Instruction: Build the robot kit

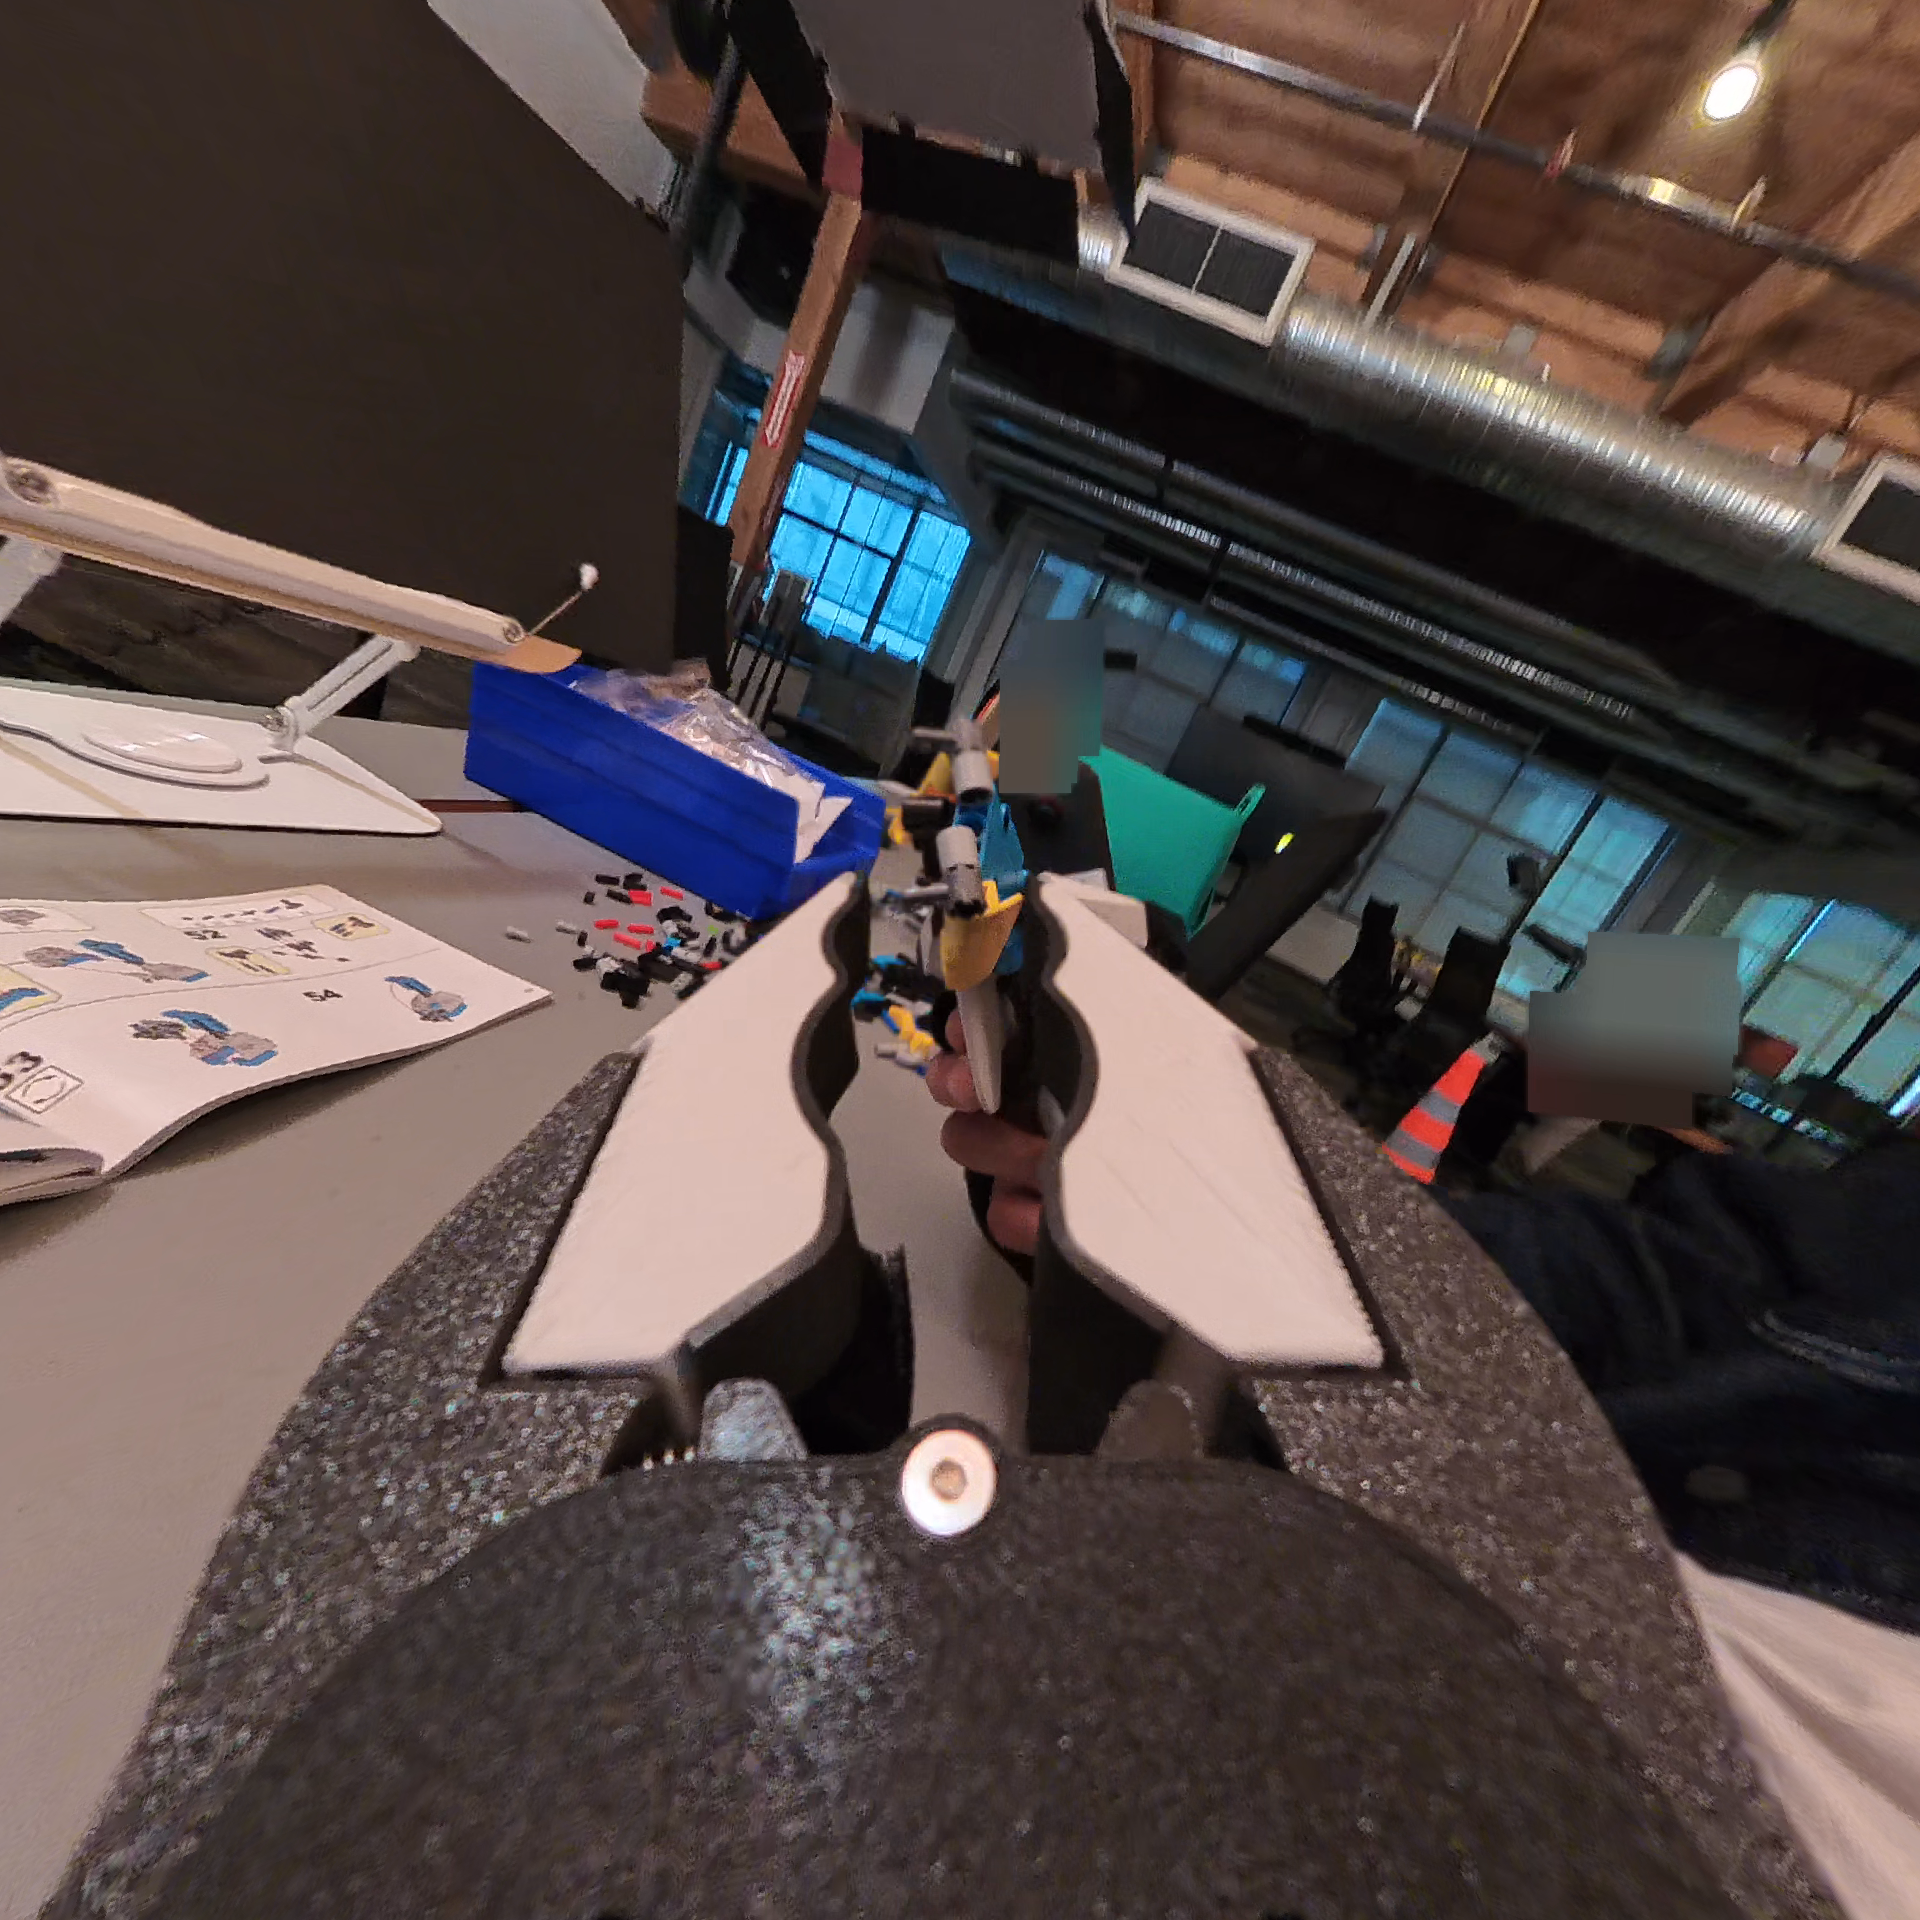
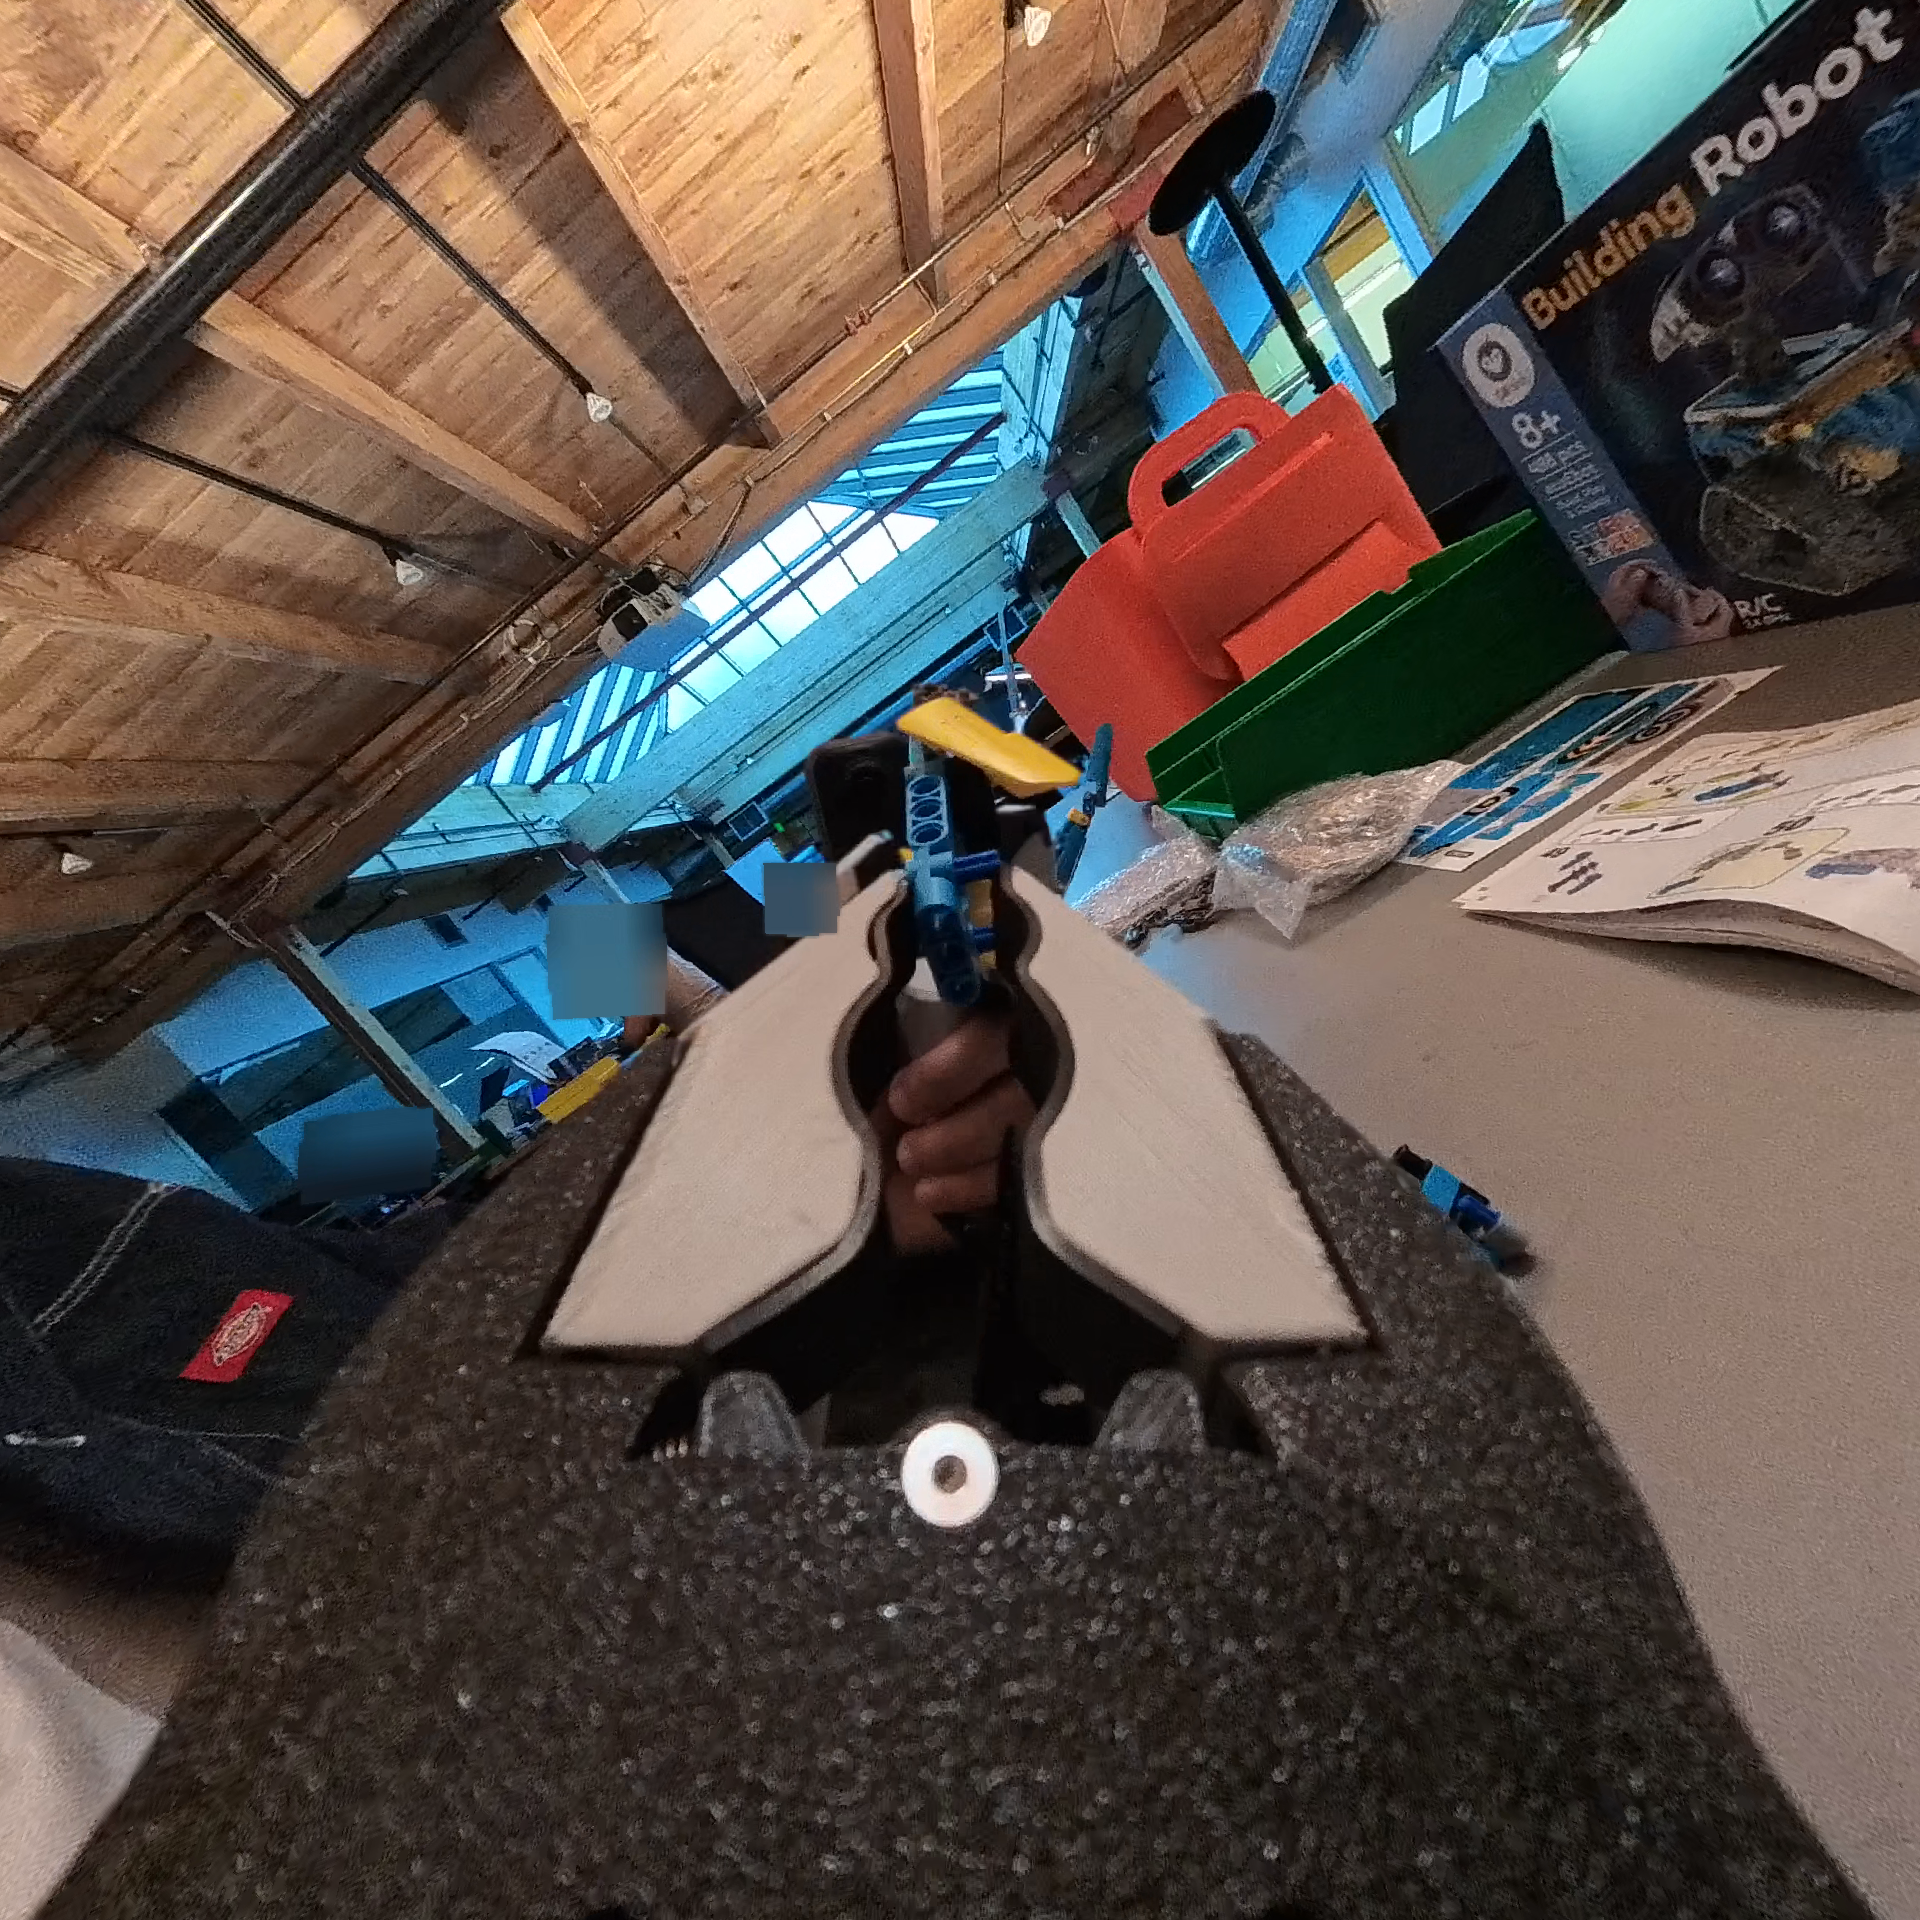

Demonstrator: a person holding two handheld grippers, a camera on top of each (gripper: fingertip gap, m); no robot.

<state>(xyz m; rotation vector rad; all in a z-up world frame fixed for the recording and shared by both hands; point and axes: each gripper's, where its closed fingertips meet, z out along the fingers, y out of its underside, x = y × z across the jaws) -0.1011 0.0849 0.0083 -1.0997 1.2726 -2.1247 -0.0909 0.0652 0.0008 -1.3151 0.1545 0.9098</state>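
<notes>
I hold my left gripper [image 1: 948, 899] and my right gripper [image 2: 954, 894] nose to nose above the grey table [image 1: 260, 1299]. Between them is a small blue, yellow and grey brick-built assembly [image 1: 977, 914]. My right tongs pinch its blue beam at their tips. My left tongs look closed on it too, though I cannot tell for sure. At ten o'clock from the left tips lie scattered small black and red pins [image 1: 649, 940], a blue plastic bin [image 1: 665, 795] and the open instruction booklet [image 1: 208, 1008].
</notes>
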